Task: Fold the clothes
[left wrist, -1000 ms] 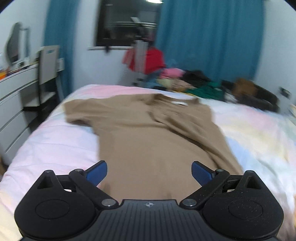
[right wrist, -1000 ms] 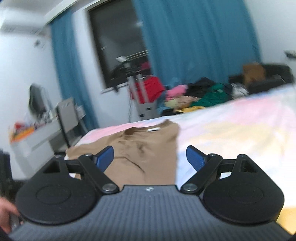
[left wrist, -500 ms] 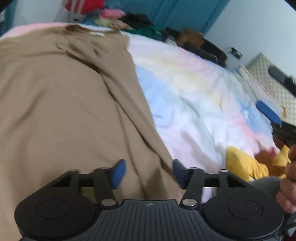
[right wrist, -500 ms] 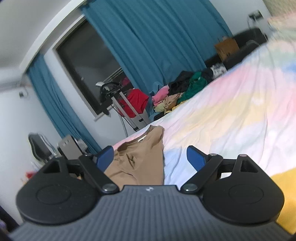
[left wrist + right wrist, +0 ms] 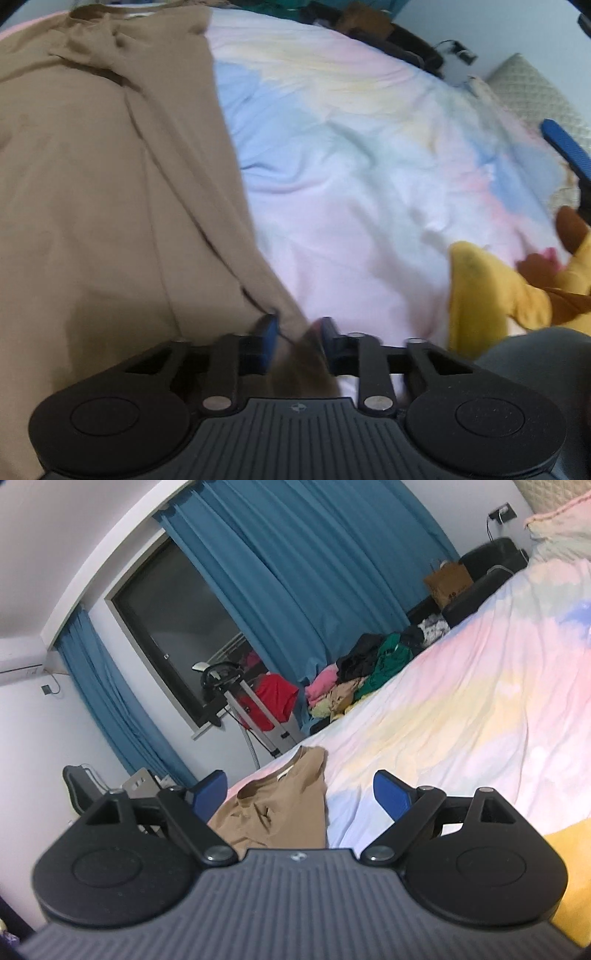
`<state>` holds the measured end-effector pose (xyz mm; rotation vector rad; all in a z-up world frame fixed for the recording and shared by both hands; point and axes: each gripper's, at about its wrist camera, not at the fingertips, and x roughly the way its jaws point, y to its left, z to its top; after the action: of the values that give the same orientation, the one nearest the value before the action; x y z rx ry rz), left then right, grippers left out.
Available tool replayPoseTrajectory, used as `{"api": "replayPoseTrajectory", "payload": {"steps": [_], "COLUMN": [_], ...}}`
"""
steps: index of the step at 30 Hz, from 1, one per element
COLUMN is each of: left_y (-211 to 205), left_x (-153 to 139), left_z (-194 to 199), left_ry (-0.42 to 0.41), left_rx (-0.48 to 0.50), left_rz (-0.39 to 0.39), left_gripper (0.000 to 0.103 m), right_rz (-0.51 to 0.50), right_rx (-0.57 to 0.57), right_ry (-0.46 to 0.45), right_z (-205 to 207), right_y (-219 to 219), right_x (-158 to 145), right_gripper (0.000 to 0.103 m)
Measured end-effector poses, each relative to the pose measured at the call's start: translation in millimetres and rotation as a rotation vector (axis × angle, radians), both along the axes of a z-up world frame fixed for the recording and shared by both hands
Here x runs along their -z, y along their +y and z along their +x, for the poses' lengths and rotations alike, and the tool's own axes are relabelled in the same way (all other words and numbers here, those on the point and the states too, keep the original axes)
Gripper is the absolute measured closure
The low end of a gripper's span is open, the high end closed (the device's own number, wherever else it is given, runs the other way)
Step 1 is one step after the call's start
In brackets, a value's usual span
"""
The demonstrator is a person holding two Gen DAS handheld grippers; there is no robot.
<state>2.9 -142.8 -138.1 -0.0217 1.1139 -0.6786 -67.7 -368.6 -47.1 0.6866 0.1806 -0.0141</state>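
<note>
Left tongs [image 5: 297,341] pointed steeply down at the near right corner of the tan shirt [image 5: 110,192]. Jaws were closing with the shirt's hem corner bunched between them; blue pads [image 5: 269,334] looked close to the fabric on both sides, but motion blur hid whether they actually pressed it.

Shirt lay spread flat on the bed [image 5: 369,184], filling the left half of the left wrist view, collar at the far end, right edge running diagonally down to the tongs. One lengthwise crease ran down its right side. Bed cover was pastel: pink, blue, yellow patches.

Right tongs [image 5: 301,799] were spread wide, nothing between them, held nearly level above the bed and apart from the shirt. From that view the shirt's collar end sat just past the left finger, on the left part of the bed. One blue finger of the right tongs also showed at the far right edge of the left wrist view.

Yellow fabric [image 5: 480,295] lay on the bed near right, well apart from the shirt. Pile of clothes [image 5: 362,675] sat past the far edge of the bed, under blue curtains [image 5: 295,572].
</note>
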Motion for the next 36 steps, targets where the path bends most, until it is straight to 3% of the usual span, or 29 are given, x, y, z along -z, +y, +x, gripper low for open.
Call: {"api": "replayPoseTrajectory", "payload": {"steps": [3,12,14,20,22,24,26,27,33,34,36], "left_y": [13,78,101,156,162,160,155,153,148,146,140], "left_x": [-6,-53,-62,-60,-49,-39,-32,-29,-16,-13,-10], "left_z": [4,18,25,42,43,42,40,38,29,28,23], "left_ry": [0.040,0.169,0.190,0.176,0.208,0.239,0.254,0.261,0.312,0.315,0.306], "left_rx": [-0.029,-0.103,-0.134,-0.239,-0.255,-0.249,-0.233,-0.227,-0.191,-0.184,-0.168], "left_rz": [-0.033,-0.197,-0.200,-0.073,-0.096,-0.109,-0.102,-0.109,-0.160,-0.145,-0.091], "left_gripper": [0.098,0.099,0.099,0.098,0.097,0.091,0.065,0.060,0.053,0.050,0.055], "right_rz": [0.034,0.017,0.010,-0.030,-0.049,-0.067,-0.080,-0.087,-0.135,-0.142,-0.159], "right_rx": [0.007,-0.004,-0.005,-0.019,-0.026,-0.033,-0.038,-0.041,-0.054,-0.056,-0.057], "right_ry": [0.012,0.035,0.042,0.072,0.084,0.096,0.109,0.116,0.147,0.150,0.156], "right_z": [1,6,7,13,16,18,20,21,26,27,27], "right_y": [-5,2,3,13,17,21,24,26,37,39,42], "right_x": [3,3,3,4,4,4,4,4,4,4,4], "right_gripper": [0.015,0.015,0.015,0.015,0.015,0.015,0.015,0.015,0.015,0.015,0.015]}}
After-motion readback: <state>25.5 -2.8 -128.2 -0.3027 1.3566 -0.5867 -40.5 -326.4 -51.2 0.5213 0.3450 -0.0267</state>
